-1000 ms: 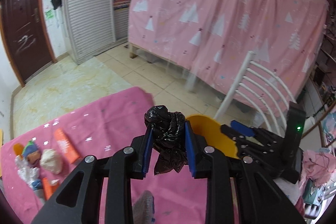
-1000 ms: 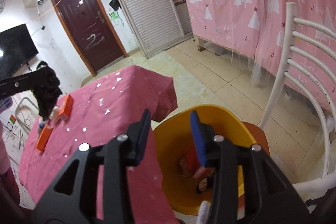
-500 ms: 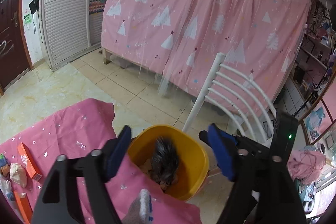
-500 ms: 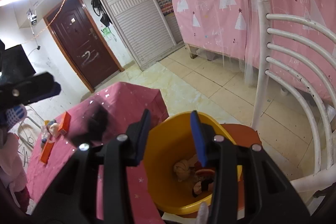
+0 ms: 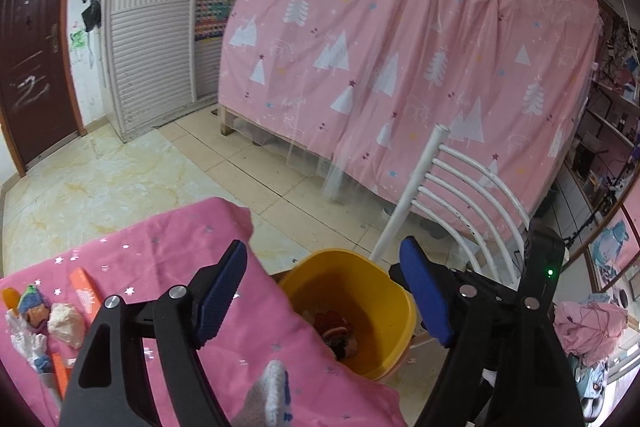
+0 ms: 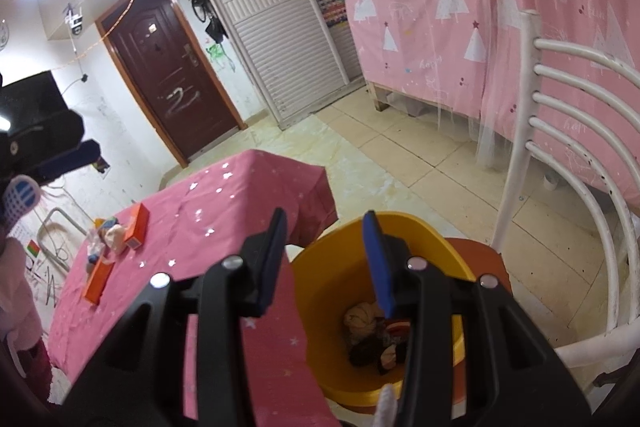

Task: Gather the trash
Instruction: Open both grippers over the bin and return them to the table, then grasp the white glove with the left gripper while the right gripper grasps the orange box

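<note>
The left tool [image 5: 324, 291] is wide apart and holds nothing. Its blue pads [image 5: 222, 291] sit over the edge of the tabletop [image 5: 256, 339] and the yellow bin [image 5: 360, 291]. The right tool [image 6: 326, 263] is partly apart, not as wide, and it holds nothing too. It hangs over the near rim of the same bin.

The bin stands on an orange chair seat [image 6: 480, 259], just beside the tabletop's pink star cloth. Trash [image 6: 372, 339] lies at the bottom of the bin. There is a pale crumpled ball and some dark, red bits; one dark lump may be a black bag, but it is hard to tell.

In the left view, at about 9 o'clock, more trash waits on the tabletop: an orange box [image 5: 86, 293], a white crumpled wad [image 5: 66, 323] and a small colorful toy [image 5: 32, 305].

At 2 o'clock stands the white chair back [image 5: 460, 195]. Farther off hangs a pink tree curtain [image 5: 400, 67]. The brown door [image 5: 28, 67] is at 10 o'clock.
</note>
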Demonstrator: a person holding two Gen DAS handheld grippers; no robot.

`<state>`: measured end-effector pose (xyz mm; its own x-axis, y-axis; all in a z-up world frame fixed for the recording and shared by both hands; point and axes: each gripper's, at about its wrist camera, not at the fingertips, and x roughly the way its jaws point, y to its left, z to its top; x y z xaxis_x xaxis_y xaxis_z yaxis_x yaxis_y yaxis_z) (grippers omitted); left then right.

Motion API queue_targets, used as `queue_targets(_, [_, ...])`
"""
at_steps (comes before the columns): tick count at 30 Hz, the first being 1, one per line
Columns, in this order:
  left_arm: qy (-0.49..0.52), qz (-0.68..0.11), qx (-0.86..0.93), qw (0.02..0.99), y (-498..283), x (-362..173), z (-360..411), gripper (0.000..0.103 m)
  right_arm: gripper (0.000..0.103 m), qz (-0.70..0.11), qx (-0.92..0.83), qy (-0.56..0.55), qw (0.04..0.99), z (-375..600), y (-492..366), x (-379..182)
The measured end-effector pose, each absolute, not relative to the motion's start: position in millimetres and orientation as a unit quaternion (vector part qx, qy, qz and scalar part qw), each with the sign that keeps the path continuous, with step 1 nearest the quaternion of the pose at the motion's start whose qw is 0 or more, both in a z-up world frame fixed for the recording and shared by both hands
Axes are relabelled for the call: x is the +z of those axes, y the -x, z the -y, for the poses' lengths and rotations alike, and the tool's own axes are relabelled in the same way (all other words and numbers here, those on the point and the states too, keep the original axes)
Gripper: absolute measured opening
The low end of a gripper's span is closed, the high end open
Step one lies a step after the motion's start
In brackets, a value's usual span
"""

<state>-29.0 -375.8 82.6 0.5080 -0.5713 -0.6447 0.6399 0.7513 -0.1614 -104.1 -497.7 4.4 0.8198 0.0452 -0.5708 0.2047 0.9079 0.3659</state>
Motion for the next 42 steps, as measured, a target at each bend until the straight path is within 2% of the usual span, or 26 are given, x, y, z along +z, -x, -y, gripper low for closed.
queue_targets(5, [-0.032,-0.344,-0.328,0.879,23,91,345,0.071,0.038,-0.304,-0.032,-0.189,0.933,476,94,15])
queue_targets(8, [-0.025,-0.338,-0.313,0.887,19,95,325,0.071,0.047,-0.305,-0.025,-0.180,0.935,463,89,19])
queue_targets(28, [0.027,-0.322,-0.213,0.922,-12,106,180,0.071,0.047,-0.336,0.054,-0.101,0.935,348,32,39])
queue_targets(42, [0.047,-0.350,-0.113,0.929,-49,77,81,0.071,0.047,-0.367,0.095,-0.068,0.923,281,-6,28])
